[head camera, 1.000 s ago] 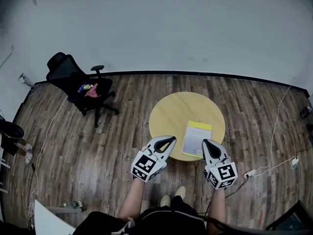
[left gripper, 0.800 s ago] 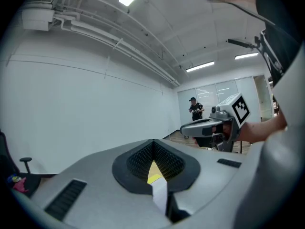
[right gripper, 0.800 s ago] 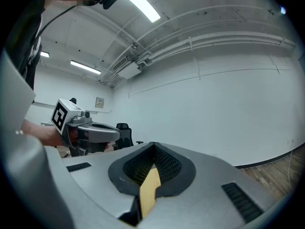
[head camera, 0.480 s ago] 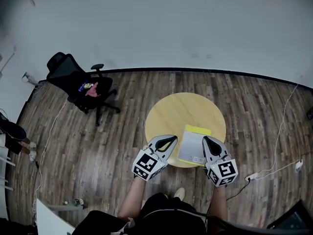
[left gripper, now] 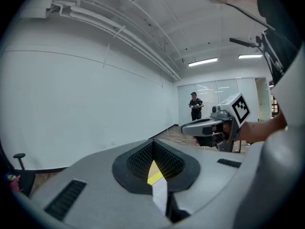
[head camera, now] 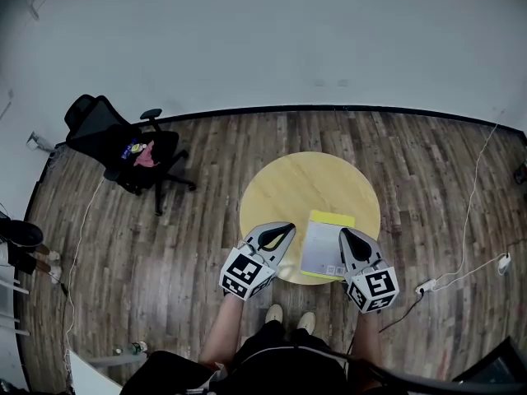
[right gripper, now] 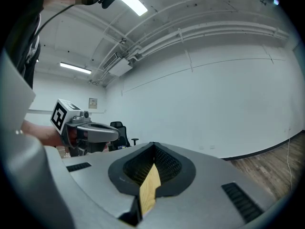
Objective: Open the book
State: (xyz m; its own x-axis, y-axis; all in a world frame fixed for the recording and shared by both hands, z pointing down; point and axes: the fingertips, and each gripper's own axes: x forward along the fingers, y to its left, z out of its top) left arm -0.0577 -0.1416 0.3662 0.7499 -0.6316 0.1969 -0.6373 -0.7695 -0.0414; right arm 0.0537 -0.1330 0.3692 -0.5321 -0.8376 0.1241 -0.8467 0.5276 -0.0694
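Head view showed the closed book [head camera: 325,245] at the round table's [head camera: 276,179] near edge, between left gripper [head camera: 282,230] and right gripper [head camera: 347,235]. Both had jaws together and empty; one tip probably needed to catch the cover's edge.

Bright, even indoor light — ceiling strip lights [right gripper: 129,1] glare white at the top of both gripper views. Heavy fisheye bending, with dark vignetted corners. Close to the lens the left gripper [left gripper: 153,142] looks soft; shadows are faint.

Worktop [head camera: 284,188] lies bare from 9 to 2 o'clock around the book [head camera: 324,245]; office chair [head camera: 123,142] stands well apart at 10.
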